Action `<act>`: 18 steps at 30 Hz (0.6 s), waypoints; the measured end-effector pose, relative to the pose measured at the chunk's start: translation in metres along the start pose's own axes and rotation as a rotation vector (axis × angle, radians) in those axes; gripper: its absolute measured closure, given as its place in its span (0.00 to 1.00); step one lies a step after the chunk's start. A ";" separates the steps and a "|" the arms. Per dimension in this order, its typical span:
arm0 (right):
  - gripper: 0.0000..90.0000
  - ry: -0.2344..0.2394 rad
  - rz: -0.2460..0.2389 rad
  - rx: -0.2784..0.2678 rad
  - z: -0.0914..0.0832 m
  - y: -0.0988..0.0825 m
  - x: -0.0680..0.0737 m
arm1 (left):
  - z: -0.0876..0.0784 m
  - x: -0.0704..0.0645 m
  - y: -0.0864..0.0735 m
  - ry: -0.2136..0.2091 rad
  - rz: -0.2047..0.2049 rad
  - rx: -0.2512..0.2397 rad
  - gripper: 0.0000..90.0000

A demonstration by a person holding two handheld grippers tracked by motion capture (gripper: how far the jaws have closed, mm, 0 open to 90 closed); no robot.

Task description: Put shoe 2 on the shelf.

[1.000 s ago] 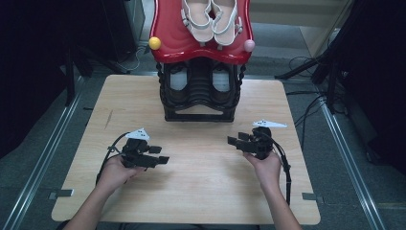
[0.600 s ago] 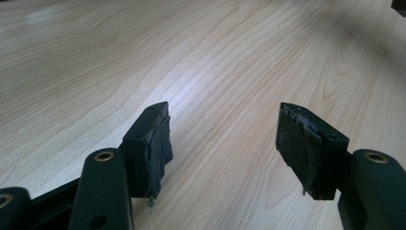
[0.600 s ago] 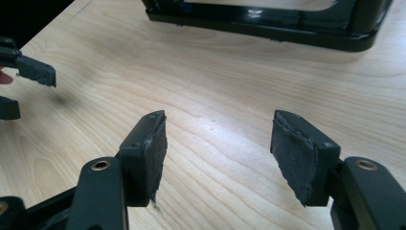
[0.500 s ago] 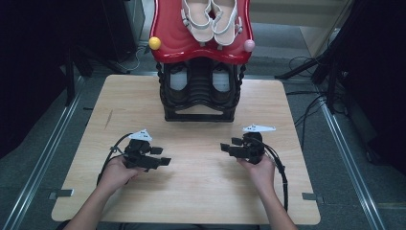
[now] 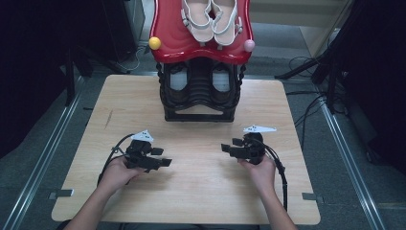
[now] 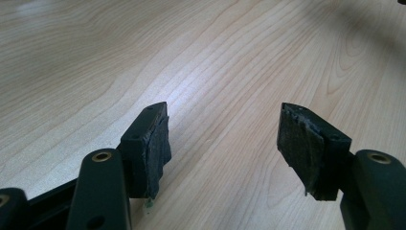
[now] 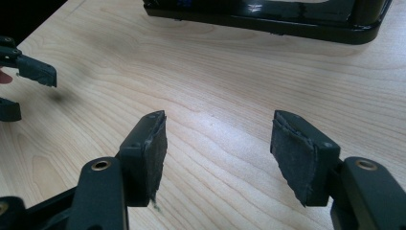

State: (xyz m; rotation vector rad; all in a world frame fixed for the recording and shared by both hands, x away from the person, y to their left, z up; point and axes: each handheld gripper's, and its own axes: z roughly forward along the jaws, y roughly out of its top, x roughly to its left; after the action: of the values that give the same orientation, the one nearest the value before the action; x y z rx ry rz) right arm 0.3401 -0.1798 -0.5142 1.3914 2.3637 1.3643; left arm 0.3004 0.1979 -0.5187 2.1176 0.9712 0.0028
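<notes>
Right gripper (image 5: 226, 149) has drifted inward and toward the person since a second ago; then it sat farther out near the bench's right side, now it hovers low over mid-bench, turned toward its partner. Left gripper (image 5: 165, 162) barely shifted. Both sets of fingers (image 6: 155, 143) stand wide, nothing between them; bare wood shows in each gap. Judgement: both hands settling at a ready pose, no grasp started. Bench (image 5: 124, 100) bare around the hands. Farther back, well apart from both grippers, black shoe rack (image 5: 199, 93) stands at the far bench edge. Pale sandals (image 5: 211, 19) lie side by side on its red top shelf (image 5: 167, 33), untouched.
</notes>
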 end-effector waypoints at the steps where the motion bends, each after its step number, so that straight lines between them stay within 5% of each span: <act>1: 0.43 0.001 0.000 0.000 0.000 0.000 0.000 | 0.000 0.000 0.000 -0.002 -0.001 0.000 0.40; 18: 0.43 0.005 -0.028 0.014 0.002 -0.001 0.002 | 0.004 0.000 -0.001 0.010 0.006 0.025 0.39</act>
State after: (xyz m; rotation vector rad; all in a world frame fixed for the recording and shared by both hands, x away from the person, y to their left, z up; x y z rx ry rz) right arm 0.3388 -0.1776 -0.5154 1.3546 2.3913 1.3487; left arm 0.3009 0.1957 -0.5222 2.1455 0.9748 0.0040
